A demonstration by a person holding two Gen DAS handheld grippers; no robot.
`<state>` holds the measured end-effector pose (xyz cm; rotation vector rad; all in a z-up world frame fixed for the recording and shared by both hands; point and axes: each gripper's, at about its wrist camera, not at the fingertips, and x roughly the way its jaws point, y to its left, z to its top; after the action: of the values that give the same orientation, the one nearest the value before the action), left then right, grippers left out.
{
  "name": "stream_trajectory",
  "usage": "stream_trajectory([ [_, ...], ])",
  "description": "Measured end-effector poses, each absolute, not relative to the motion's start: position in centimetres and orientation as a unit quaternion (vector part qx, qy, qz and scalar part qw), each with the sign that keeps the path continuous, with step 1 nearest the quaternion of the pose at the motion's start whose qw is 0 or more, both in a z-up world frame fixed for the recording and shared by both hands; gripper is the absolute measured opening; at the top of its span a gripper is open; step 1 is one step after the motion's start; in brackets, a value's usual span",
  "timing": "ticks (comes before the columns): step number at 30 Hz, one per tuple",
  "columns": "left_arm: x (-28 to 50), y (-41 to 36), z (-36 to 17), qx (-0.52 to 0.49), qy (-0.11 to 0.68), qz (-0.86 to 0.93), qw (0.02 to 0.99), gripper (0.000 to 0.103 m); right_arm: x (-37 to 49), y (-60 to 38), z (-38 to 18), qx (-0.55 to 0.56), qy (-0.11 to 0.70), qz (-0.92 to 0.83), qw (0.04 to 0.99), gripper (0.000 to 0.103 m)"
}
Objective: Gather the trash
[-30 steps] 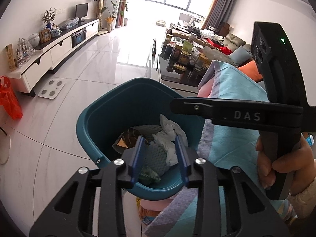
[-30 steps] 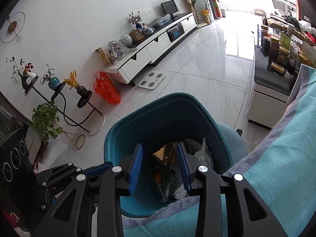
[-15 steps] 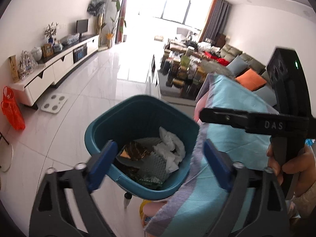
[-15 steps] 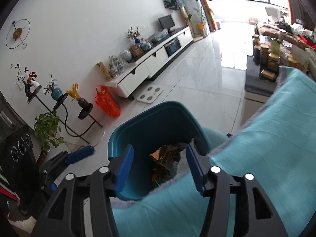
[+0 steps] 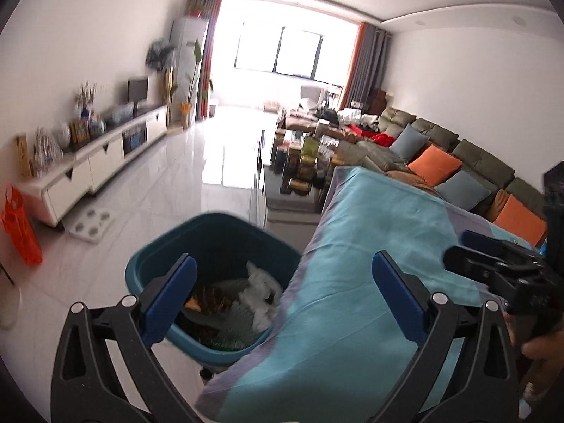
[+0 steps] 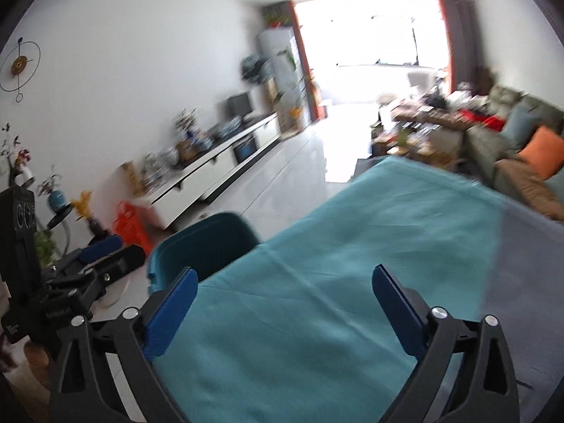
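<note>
left gripper (image 5: 282, 283): black frame, blue pads, silver screws | right gripper (image 6: 282, 298): same

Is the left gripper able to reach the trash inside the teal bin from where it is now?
Probably yes. The left gripper is open and empty, and the teal bin has no lid, so the white crumpled paper lies exposed. Only the teal cloth borders the bin's right rim.
</note>
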<state>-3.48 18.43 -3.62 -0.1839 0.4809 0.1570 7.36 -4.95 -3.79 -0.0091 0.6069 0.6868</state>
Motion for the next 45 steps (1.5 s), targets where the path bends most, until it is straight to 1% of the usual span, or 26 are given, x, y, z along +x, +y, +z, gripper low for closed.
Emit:
stream_trajectory([
  [9,-2.1,11.7,-2.1,-0.039,0.206,0.048,0.977,0.098,4.2,-12.3,-3.0,0.006,0.234,0.225,0.946,0.096],
  [14,-1.2,9.0,-1.7,-0.036,0.196,0.026,0.980,0.098,2.4,-15.6,-3.1,0.015,0.204,0.167,0.964,0.096],
  [22,-0.9,5.3,-1.6,-0.016,0.176,0.001,0.984,0.098,0.0,-18.1,-3.4,0.020,0.176,0.103,0.979,0.096],
  [26,-0.9,4.1,-1.5,-0.011,0.169,-0.011,0.985,0.098,-1.4,-19.5,-3.4,0.026,0.145,0.079,0.986,0.096],
  [34,-1.5,2.3,-1.1,0.010,0.147,-0.023,0.989,0.098,-2.0,-20.9,-3.7,0.038,0.156,0.073,0.984,0.096],
  [45,-2.0,2.1,-1.1,0.015,0.130,-0.018,0.991,0.098,-2.5,-21.6,-3.4,0.047,0.151,0.063,0.985,0.096],
])
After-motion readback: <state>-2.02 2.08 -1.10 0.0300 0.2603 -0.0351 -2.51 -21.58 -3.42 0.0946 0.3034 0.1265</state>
